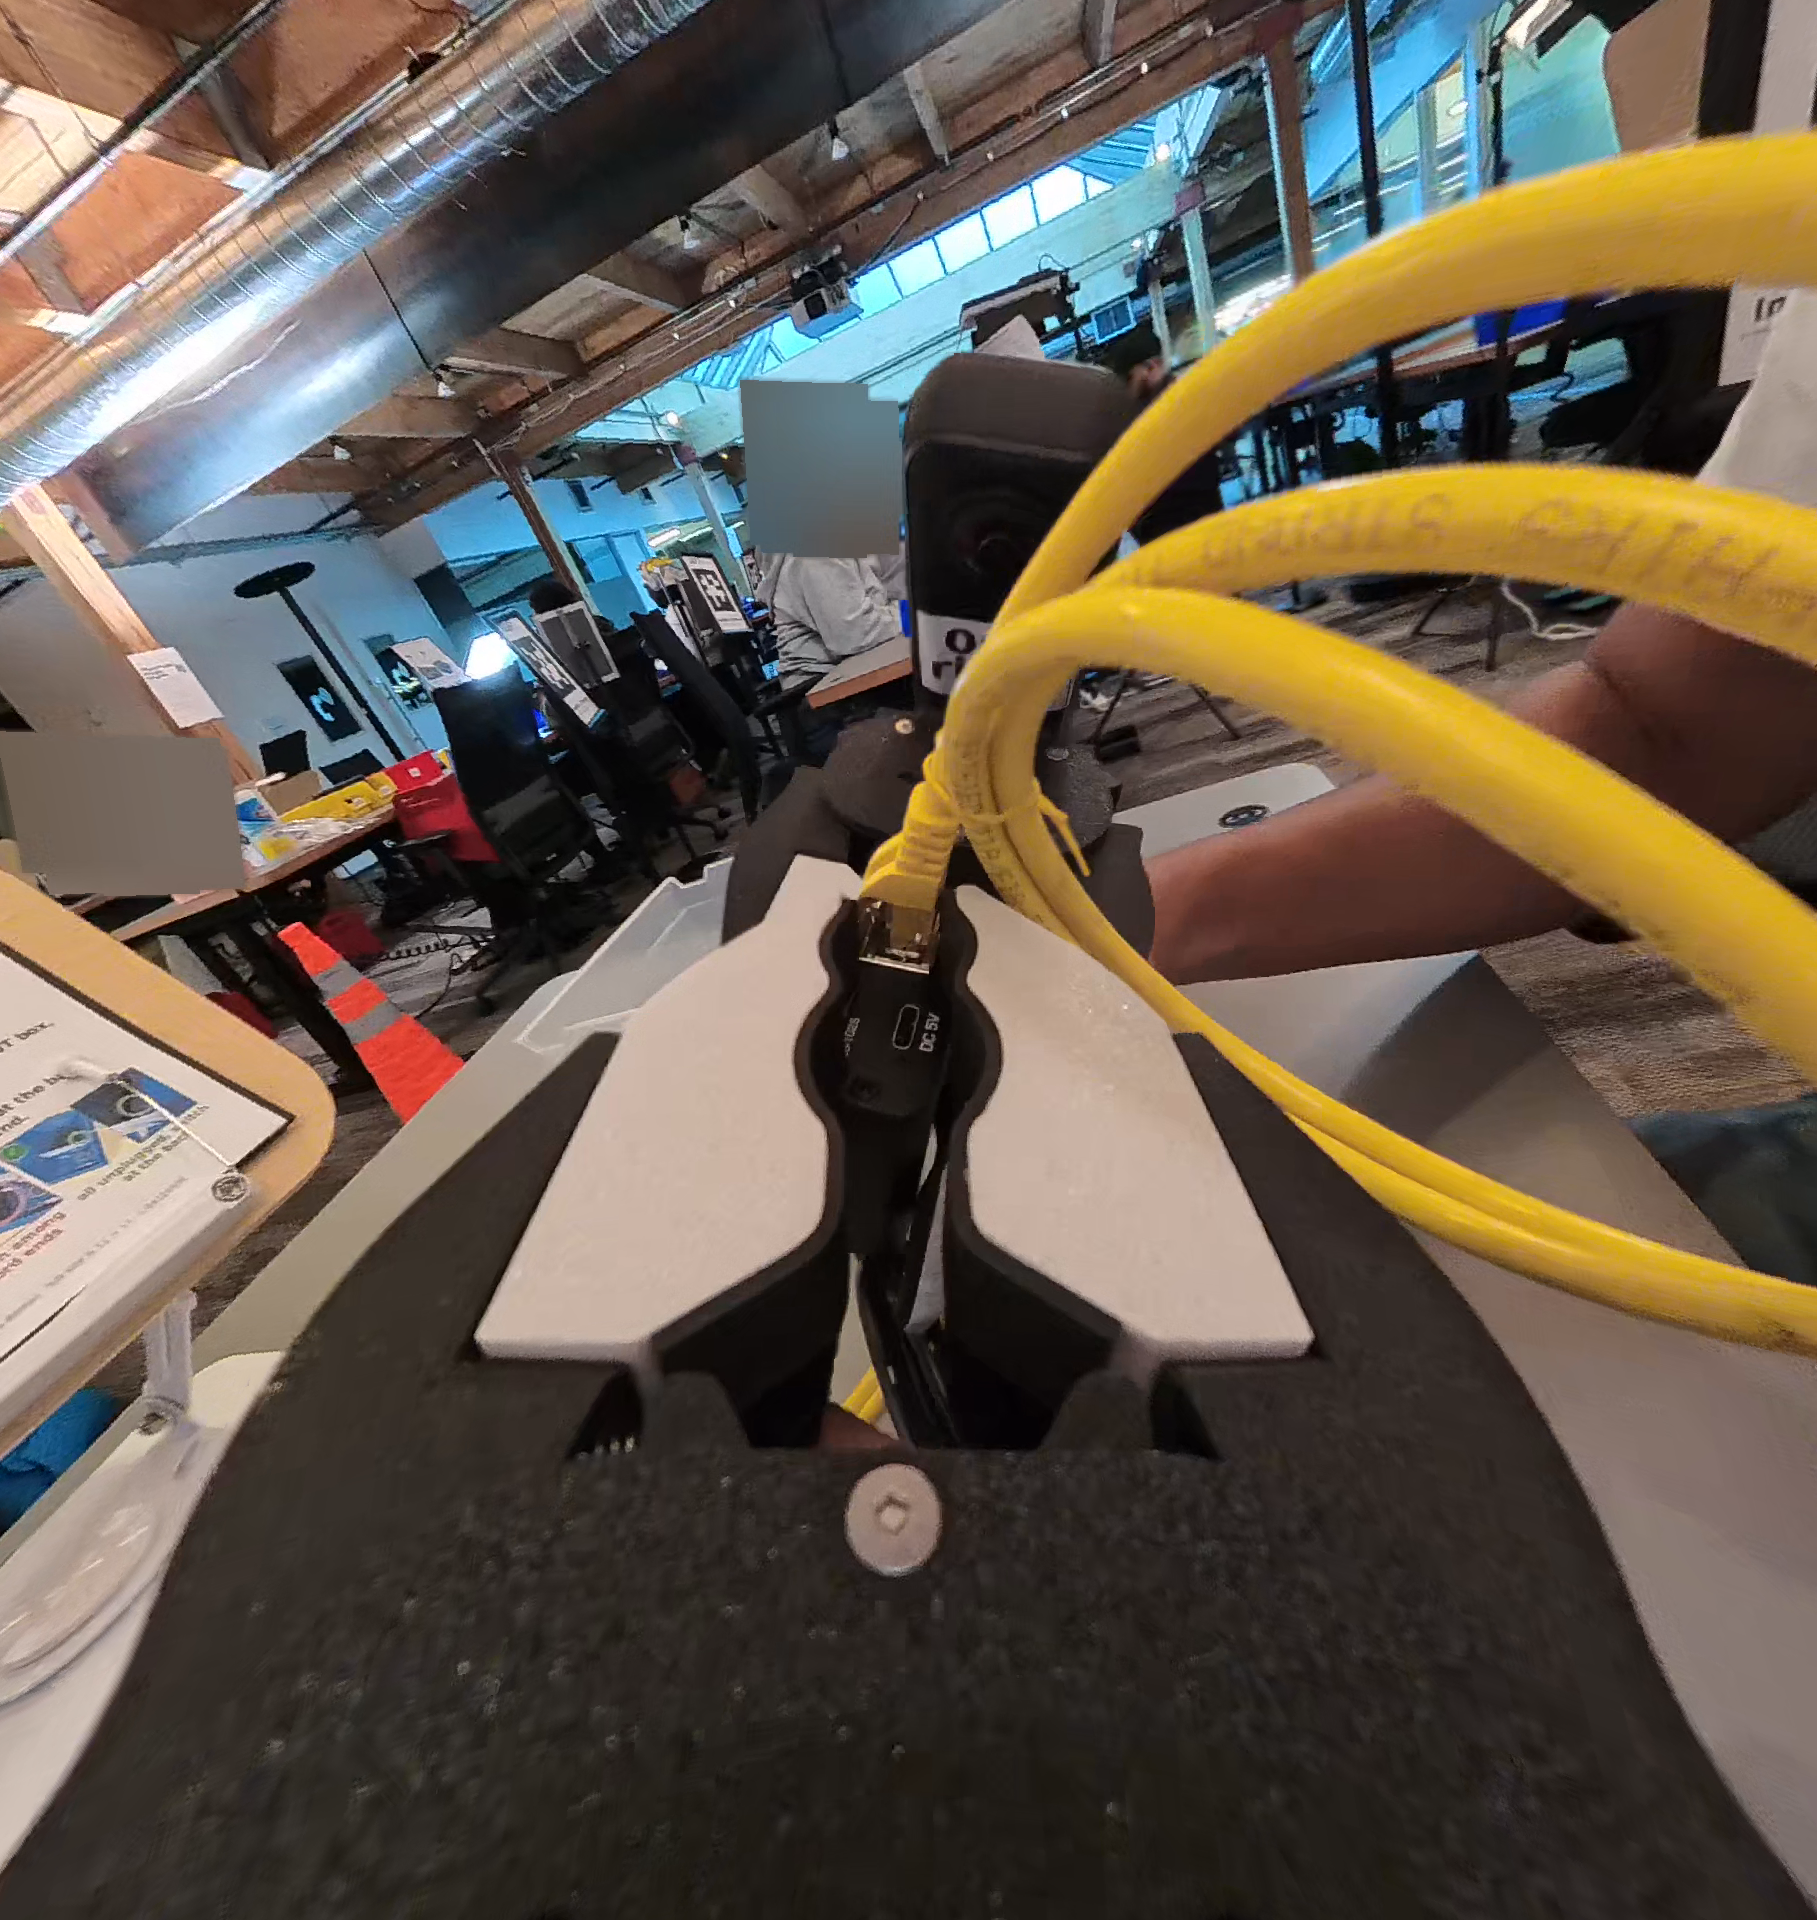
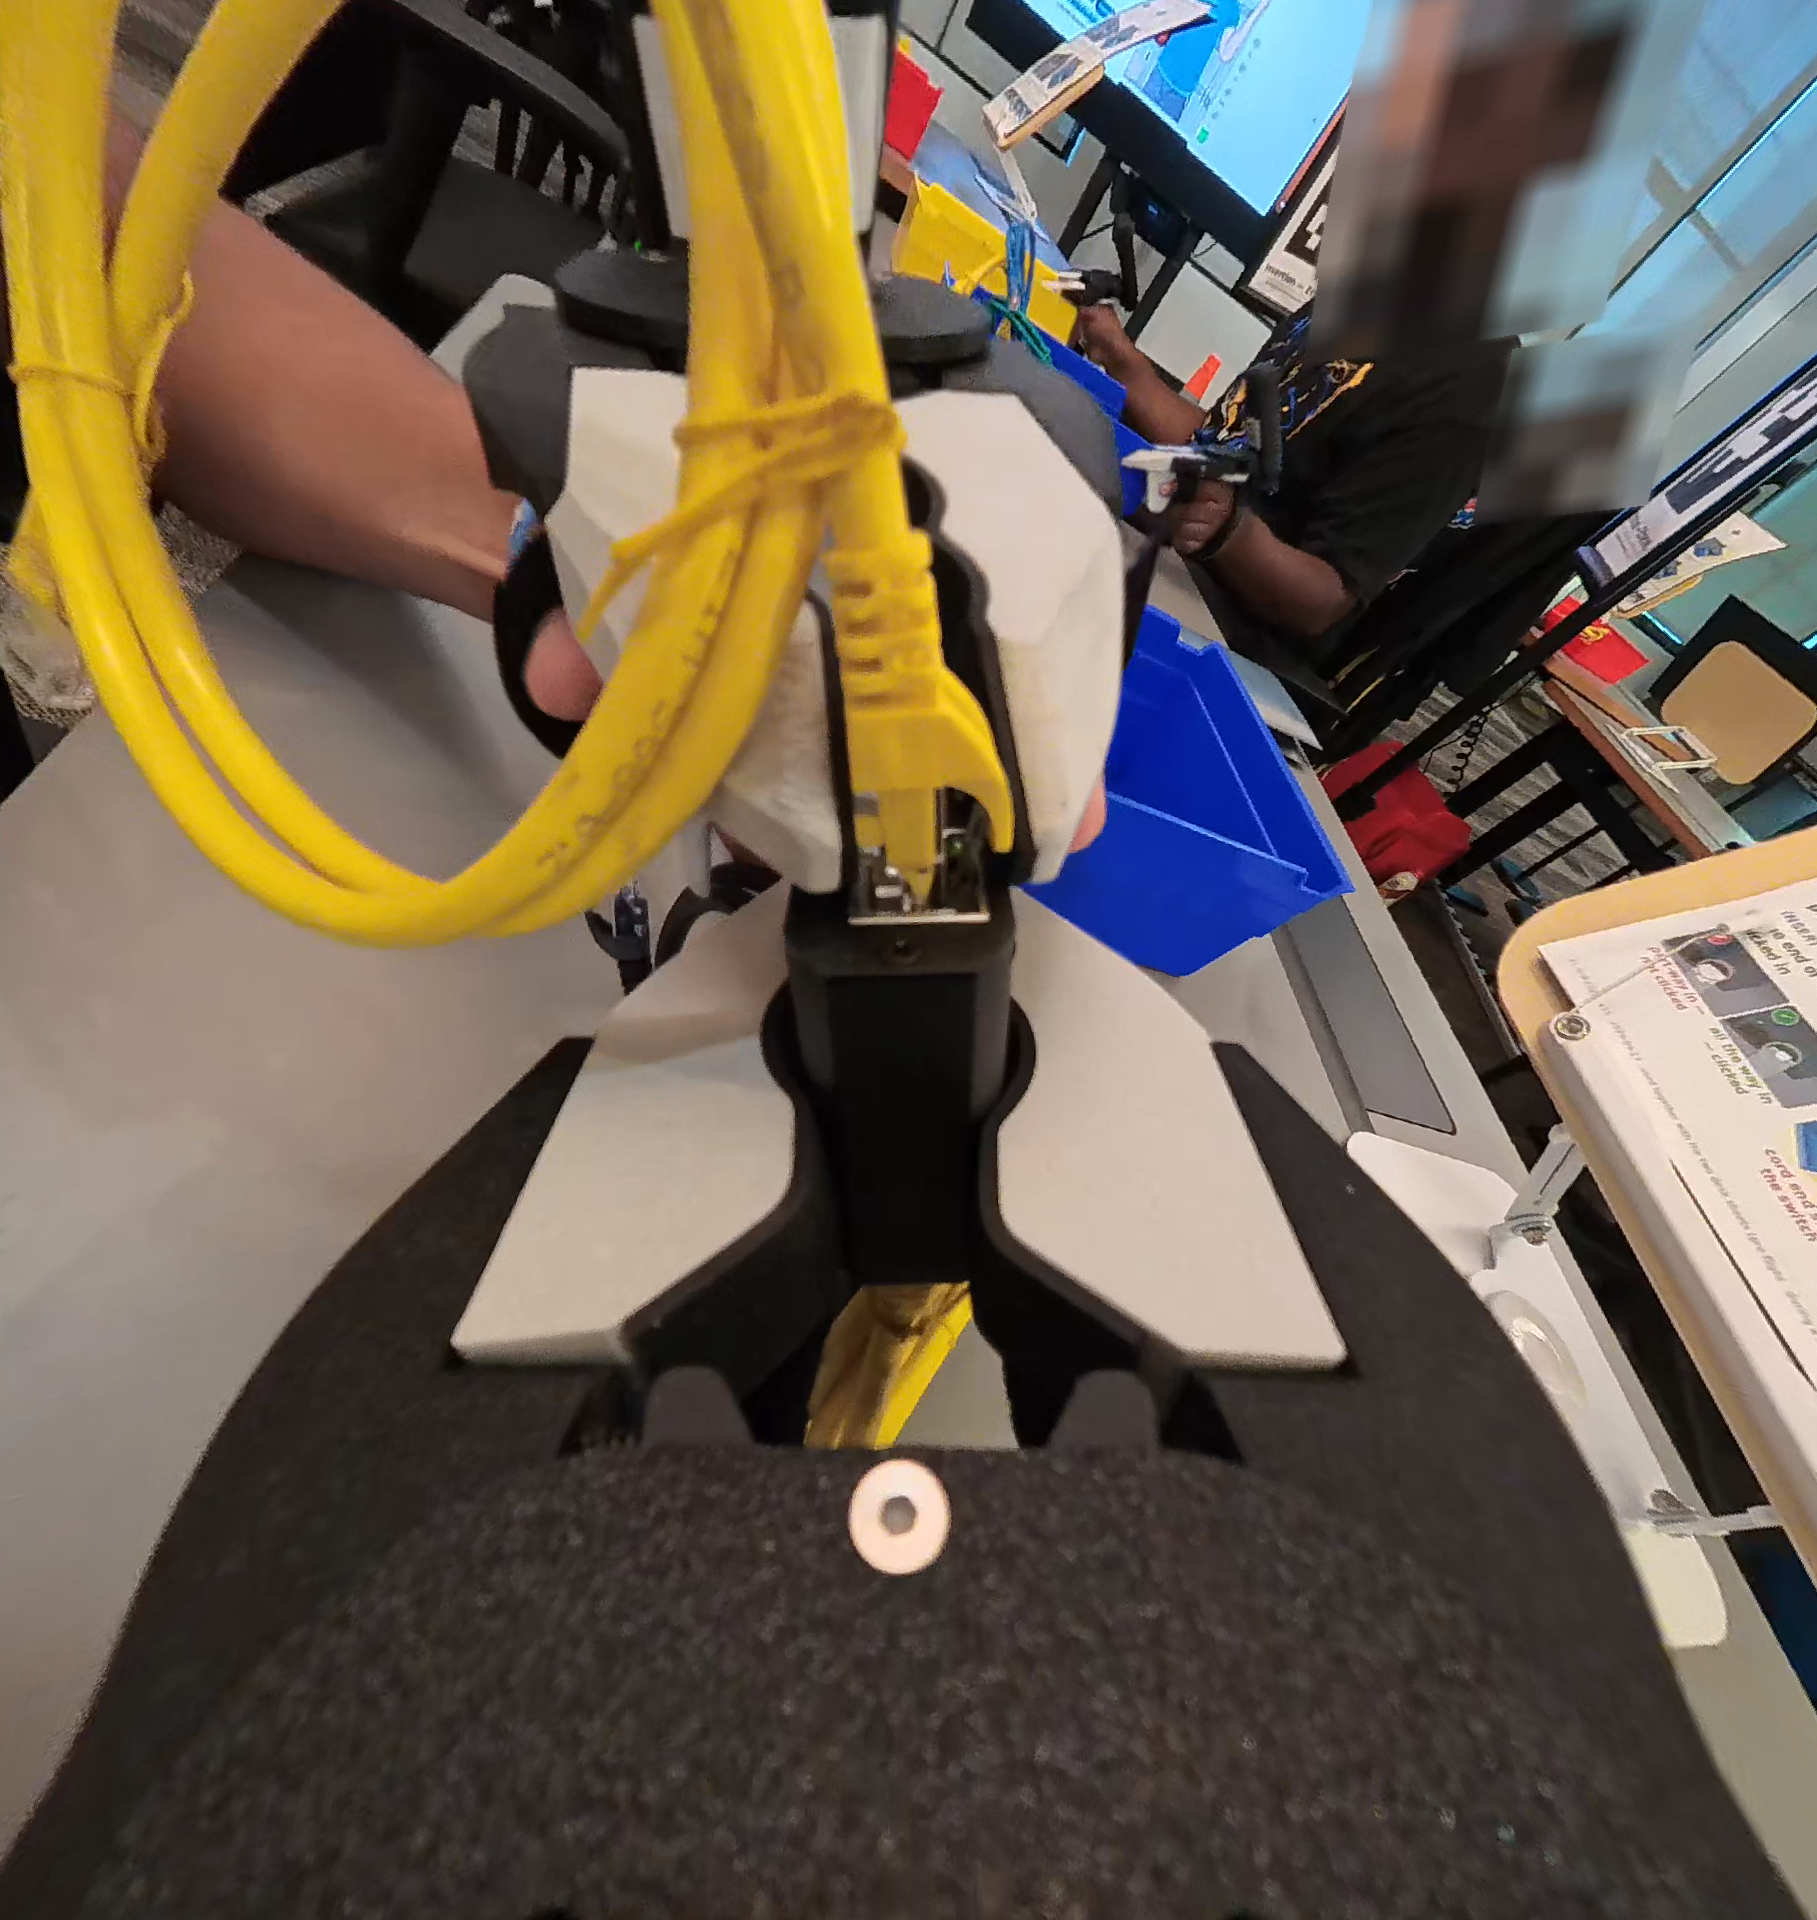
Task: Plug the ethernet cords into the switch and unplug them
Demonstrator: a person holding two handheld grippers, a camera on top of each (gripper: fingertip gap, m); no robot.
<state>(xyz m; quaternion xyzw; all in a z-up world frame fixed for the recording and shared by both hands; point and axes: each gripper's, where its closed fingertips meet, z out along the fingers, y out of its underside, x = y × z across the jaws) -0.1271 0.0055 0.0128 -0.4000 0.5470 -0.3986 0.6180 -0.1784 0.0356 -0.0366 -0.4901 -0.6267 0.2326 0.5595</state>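
Right gripper (image 2: pixel 899 1049) clamps the black switch (image 2: pixel 899 1101), yellow plug (image 2: pixel 909 748) ahead.

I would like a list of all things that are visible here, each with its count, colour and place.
cord: at least one, yellow, coiled and tied, hanging over the table
plug: one, yellow, at the switch port
switch: one, black, in the right gripper
bin: one, blue, on the table behind
cone: one, orange, on the floor
sheet: one, white, on a tan board beside the table
table: one, grey
left gripper: closed on the plug
right gripper: closed on the switch
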